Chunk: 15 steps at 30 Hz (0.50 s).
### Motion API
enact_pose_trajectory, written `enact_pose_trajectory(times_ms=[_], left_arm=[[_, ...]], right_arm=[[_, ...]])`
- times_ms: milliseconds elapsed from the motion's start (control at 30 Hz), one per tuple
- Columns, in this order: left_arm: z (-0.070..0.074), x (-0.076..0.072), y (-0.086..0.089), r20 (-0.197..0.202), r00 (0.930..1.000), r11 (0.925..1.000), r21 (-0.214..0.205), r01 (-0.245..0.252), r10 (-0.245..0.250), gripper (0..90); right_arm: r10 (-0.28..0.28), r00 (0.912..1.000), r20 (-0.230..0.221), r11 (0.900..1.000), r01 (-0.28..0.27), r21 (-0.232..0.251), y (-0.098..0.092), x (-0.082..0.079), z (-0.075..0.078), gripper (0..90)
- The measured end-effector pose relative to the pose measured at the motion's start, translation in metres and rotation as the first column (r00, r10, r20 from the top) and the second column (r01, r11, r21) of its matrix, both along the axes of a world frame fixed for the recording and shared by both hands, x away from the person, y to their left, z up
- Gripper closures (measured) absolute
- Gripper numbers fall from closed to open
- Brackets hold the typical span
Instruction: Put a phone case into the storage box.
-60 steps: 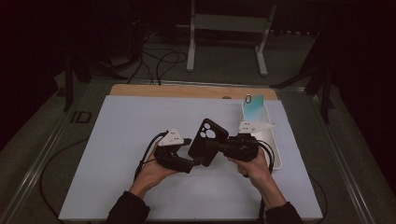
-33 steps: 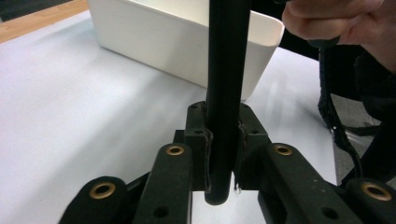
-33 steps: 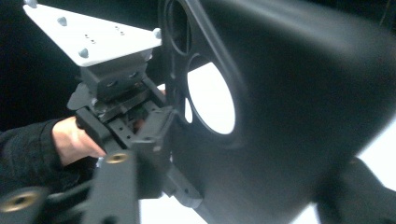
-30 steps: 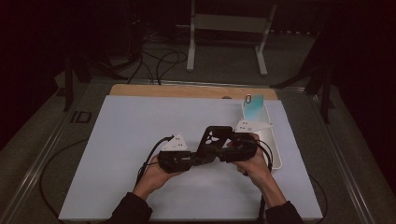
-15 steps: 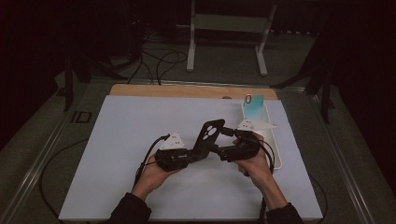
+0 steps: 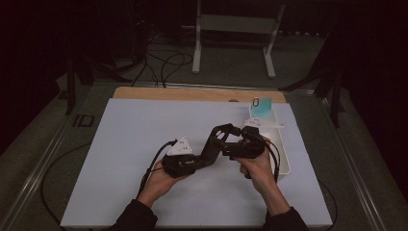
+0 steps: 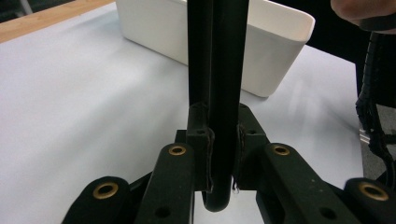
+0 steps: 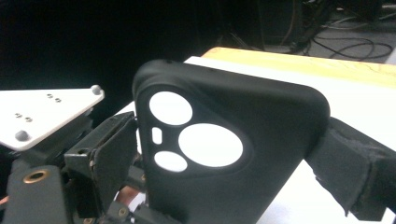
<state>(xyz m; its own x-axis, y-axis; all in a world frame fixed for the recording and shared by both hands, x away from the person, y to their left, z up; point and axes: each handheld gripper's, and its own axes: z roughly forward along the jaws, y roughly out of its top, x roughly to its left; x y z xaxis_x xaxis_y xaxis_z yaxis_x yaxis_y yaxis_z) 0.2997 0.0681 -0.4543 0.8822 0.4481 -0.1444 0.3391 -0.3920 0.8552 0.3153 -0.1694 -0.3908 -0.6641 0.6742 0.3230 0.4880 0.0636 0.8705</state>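
A black phone case (image 6: 217, 138) with round camera cut-outs (image 8: 210, 144) hangs tilted above the white mat between the two hands. My left gripper (image 6: 204, 156) is shut on its lower edge; in the left gripper view the pads (image 7: 203, 154) pinch the case (image 7: 219, 70) edge-on. My right gripper (image 6: 230, 144) comes in from the right. Its jaws have just been opening and stand wide around the case's upper part. One padded finger (image 8: 355, 172) sits beside the case's edge, and the other is hidden.
A white bin (image 6: 283, 159) lies just right of the right hand, with a teal card (image 6: 262, 106) at its far end. The white mat (image 6: 139, 130) covers the table and a wooden strip (image 6: 192, 94) runs along its far edge. A metal stand (image 6: 235, 29) is behind.
The case has tipped from lying low between the grippers to slanting up toward the right. The right hand has drawn slightly right. The left hand has stayed put.
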Motion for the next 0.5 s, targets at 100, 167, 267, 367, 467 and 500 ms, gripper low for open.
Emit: enact_pose_trajectory(times_ms=[100,167,267,367,467,500], left_arm=[[-0.0003,-0.0002,-0.0007,-0.002,1.0,1.0,-0.005,-0.001,0.001,80.3],[-0.0004,-0.0004,-0.0016,-0.001,0.9999,0.9998,-0.017,-0.011,0.011,80.4],[-0.0009,-0.0003,-0.0017,0.0,0.9999,0.9997,-0.02,-0.017,0.017,80.5],[-0.0014,-0.0006,-0.0028,0.0,0.9999,0.9997,-0.02,-0.016,0.017,80.5],[-0.0021,-0.0006,-0.0037,-0.001,0.9998,0.9995,-0.024,-0.02,0.02,80.5],[-0.0025,-0.0007,-0.0041,0.001,0.9997,0.9994,-0.026,-0.025,0.025,80.5]], right_arm=[[-0.011,0.9999,-0.004,0.9999,0.011,0.006,0.0012,0.0012,-0.0006,11.2],[-0.036,0.9993,-0.012,0.9992,0.037,0.013,0.0029,0.0029,-0.0025,10.3],[-0.042,0.9989,-0.022,0.9988,0.043,0.023,0.0032,0.0038,-0.0038,10.4],[-0.049,0.9983,-0.032,0.9984,0.05,0.028,0.0034,0.0047,-0.0049,10.4],[-0.06,0.997,-0.048,0.9973,0.062,0.039,0.0032,0.0063,-0.0065,10.4],[-0.065,0.9965,-0.053,0.9968,0.067,0.044,0.0035,0.0064,-0.0069,10.4]])
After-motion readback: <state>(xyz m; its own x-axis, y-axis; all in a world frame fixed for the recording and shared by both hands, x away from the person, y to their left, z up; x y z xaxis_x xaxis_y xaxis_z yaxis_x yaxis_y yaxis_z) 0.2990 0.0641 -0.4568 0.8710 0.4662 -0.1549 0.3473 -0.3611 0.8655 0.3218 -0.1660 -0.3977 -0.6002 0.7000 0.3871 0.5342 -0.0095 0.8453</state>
